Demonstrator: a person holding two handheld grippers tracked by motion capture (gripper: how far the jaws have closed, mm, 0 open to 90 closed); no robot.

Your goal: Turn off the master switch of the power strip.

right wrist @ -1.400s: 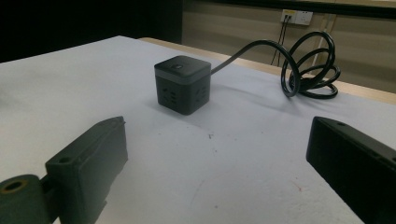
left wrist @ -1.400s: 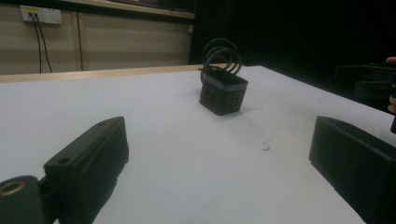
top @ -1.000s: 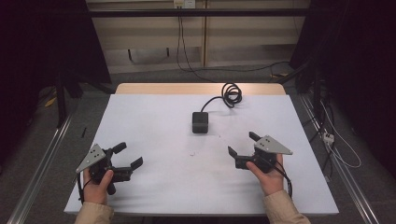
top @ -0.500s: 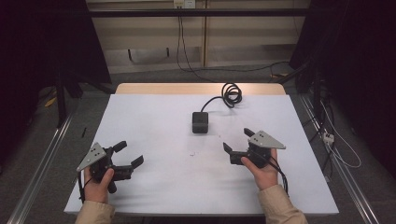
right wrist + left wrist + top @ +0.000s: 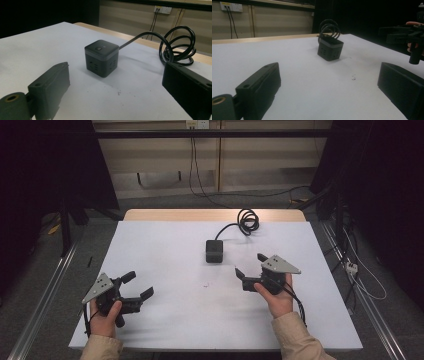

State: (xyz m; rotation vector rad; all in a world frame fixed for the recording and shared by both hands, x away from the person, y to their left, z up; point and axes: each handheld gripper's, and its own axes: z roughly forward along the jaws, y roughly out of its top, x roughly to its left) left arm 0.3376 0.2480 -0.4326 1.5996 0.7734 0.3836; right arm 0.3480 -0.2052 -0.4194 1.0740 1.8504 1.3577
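Black socket cube (image 5: 214, 251), cable (image 5: 247, 221) coiling behind it, is sitting mid-surface (image 5: 165, 245), untouched. Right gripper (image 5: 251, 269) is advancing toward the cube, now nearer than a second ago, fingers spread wide around nothing. Left gripper (image 5: 138, 285) is holding its place well apart, fingers likewise wide. Approach is beginning; grasp is pending.
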